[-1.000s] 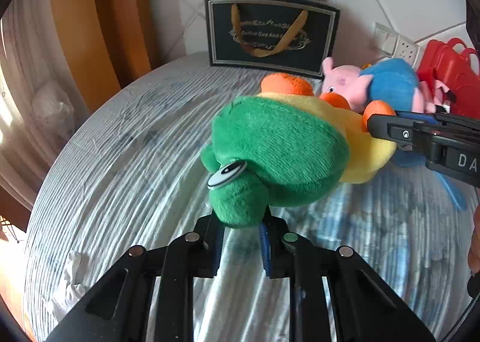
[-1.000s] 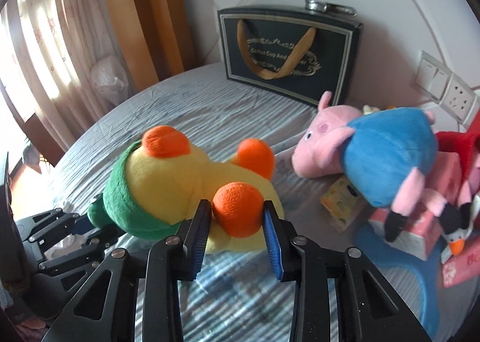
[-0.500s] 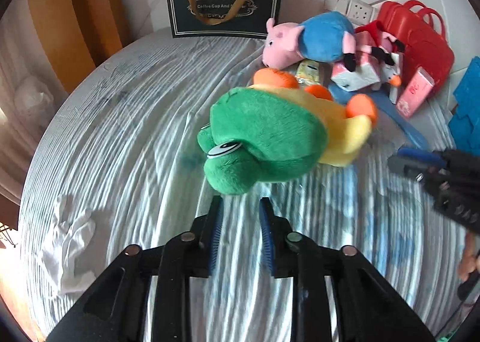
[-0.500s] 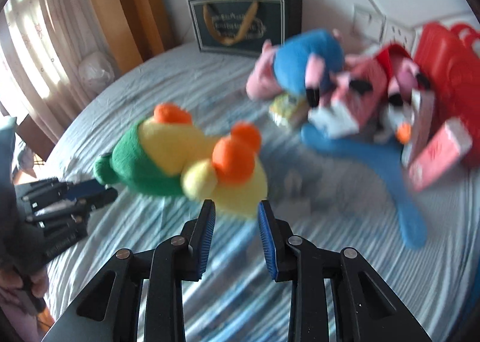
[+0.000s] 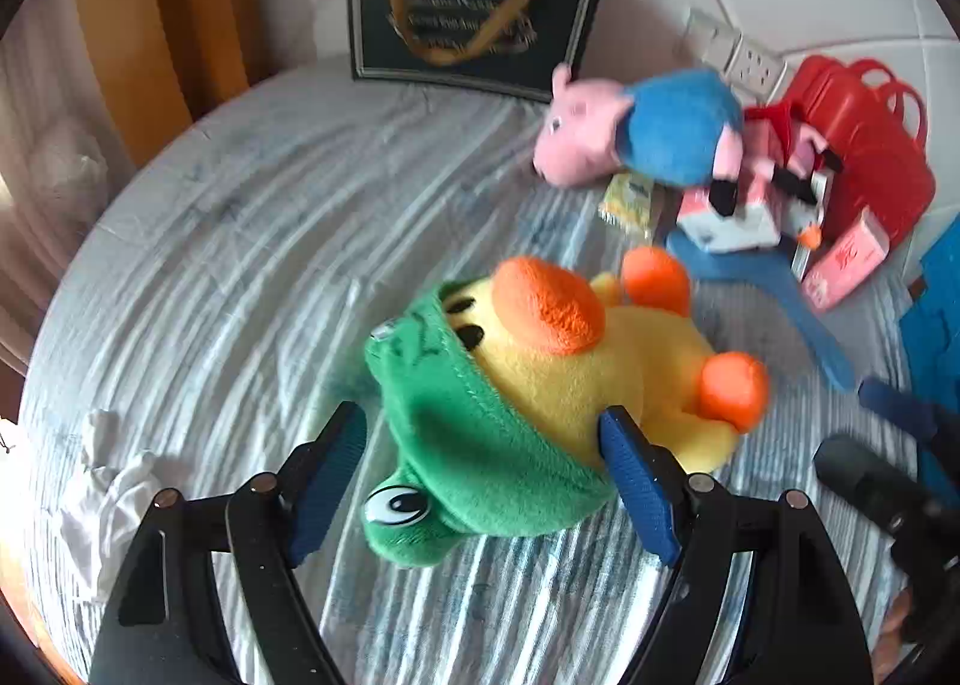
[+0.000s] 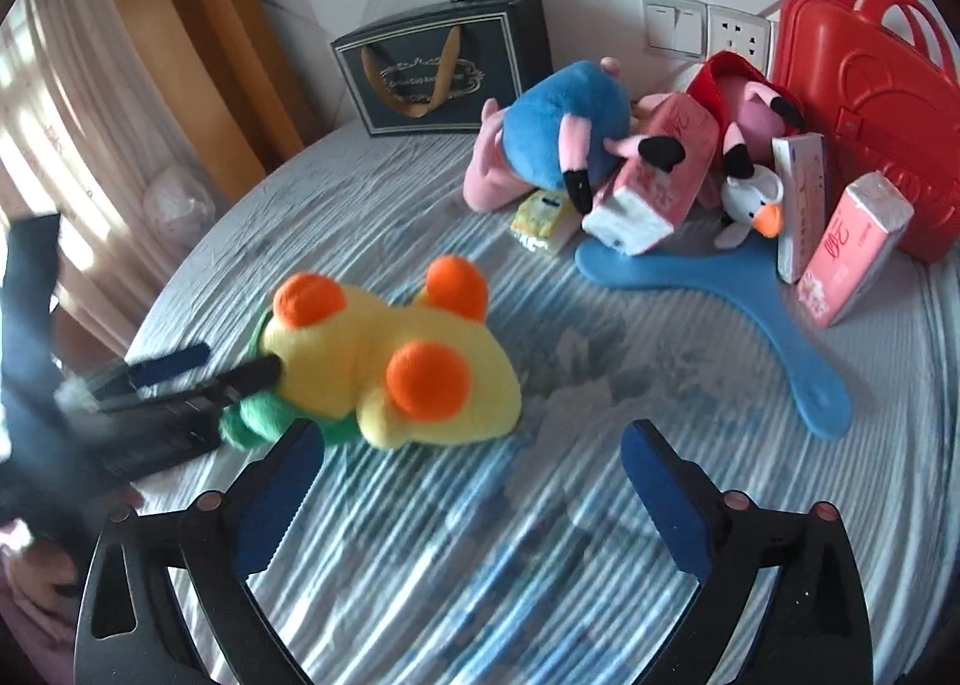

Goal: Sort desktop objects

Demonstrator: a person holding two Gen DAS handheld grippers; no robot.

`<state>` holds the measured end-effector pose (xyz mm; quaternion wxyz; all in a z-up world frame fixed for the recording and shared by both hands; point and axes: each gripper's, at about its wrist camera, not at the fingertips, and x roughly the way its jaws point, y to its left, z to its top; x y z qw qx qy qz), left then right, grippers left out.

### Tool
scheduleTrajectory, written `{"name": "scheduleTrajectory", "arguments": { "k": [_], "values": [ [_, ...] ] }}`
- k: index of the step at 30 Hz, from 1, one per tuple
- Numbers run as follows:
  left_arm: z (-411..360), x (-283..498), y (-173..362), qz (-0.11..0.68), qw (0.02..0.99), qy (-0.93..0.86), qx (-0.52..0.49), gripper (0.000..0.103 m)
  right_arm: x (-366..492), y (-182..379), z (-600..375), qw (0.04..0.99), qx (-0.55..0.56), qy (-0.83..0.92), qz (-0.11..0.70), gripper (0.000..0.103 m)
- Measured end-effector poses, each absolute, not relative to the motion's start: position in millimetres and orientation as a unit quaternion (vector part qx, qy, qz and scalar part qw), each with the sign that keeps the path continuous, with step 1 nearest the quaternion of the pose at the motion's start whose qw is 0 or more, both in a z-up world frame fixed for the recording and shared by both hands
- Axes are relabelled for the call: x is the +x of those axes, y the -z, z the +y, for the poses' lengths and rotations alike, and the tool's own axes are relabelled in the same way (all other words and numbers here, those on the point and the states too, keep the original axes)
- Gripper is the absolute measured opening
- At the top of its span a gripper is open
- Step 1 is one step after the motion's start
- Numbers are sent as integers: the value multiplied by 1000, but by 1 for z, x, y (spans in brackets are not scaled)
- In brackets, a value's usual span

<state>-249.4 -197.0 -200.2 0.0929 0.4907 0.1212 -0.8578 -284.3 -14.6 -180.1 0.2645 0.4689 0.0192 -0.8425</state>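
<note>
A yellow plush duck in a green frog hood (image 5: pixel 540 385) lies on the striped blue cloth; it also shows in the right wrist view (image 6: pixel 384 367). My left gripper (image 5: pixel 486 481) is open, its jaws wide on either side of the hood, not squeezing it. My right gripper (image 6: pixel 468 499) is open and empty, just in front of the duck. The left gripper shows blurred at the duck's left in the right wrist view (image 6: pixel 180 373).
A heap at the back right holds a pink pig plush in blue (image 6: pixel 552 132), tissue packs (image 6: pixel 660 175), a small penguin toy (image 6: pixel 750 205), a blue boomerang-shaped piece (image 6: pixel 720 289) and a red case (image 6: pixel 864 114). A dark gift bag (image 6: pixel 444 66) stands against the wall. Crumpled white tissue (image 5: pixel 114 499) lies left.
Both grippers let go of the duck and opened wide. The duck now lies on the cloth. My left gripper has come forward around its hood; my right has pulled back.
</note>
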Motion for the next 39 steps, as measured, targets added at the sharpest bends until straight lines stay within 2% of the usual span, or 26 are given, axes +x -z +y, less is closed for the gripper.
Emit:
{"name": "scheduleTrajectory", "arguments": {
  "k": [2, 8, 9, 10, 12, 17, 19, 20, 21, 22, 24, 26, 33, 39],
  "values": [
    [-194, -247, 208, 121, 80, 861, 488, 80, -295, 183, -21, 263, 476, 839, 15, 103],
    [-191, -238, 218, 100, 80, 859, 496, 96, -315, 219, -36, 262, 517, 815, 4, 103],
    [-193, -238, 221, 101, 82, 858, 498, 99, -315, 224, -37, 267, 521, 810, 1, 97],
    [-191, -237, 225, 98, 81, 855, 503, 100, -315, 229, -39, 272, 526, 806, 2, 83],
    [-188, -235, 231, 98, 72, 851, 511, 100, -315, 239, -43, 286, 544, 789, 4, 63],
    [-174, -241, 248, 77, 71, 839, 534, 100, -309, 245, -43, 299, 545, 783, 4, 61],
    [-172, -239, 252, 73, 73, 843, 528, 93, -308, 247, -41, 300, 552, 778, -5, 62],
    [-172, -237, 251, 83, 68, 846, 522, 86, -308, 249, -40, 302, 552, 777, -5, 62],
    [-173, -235, 250, 85, 70, 849, 517, 80, -308, 250, -40, 303, 552, 777, -2, 59],
    [-172, -234, 248, 80, 70, 853, 512, 78, -306, 251, -41, 306, 554, 774, 3, 50],
    [-168, -231, 244, 67, 71, 858, 504, 73, -301, 247, -47, 312, 551, 774, 17, 42],
    [-167, -226, 238, 61, 74, 864, 494, 72, -294, 241, -52, 314, 538, 781, 40, 34],
    [-151, -206, 188, 41, 75, 897, 434, 72, -274, 206, -41, 325, 489, 808, 54, 33],
    [-121, -195, 126, 25, 56, 926, 372, 72, -252, 144, -17, 314, 424, 848, 48, 33]
  ]
}}
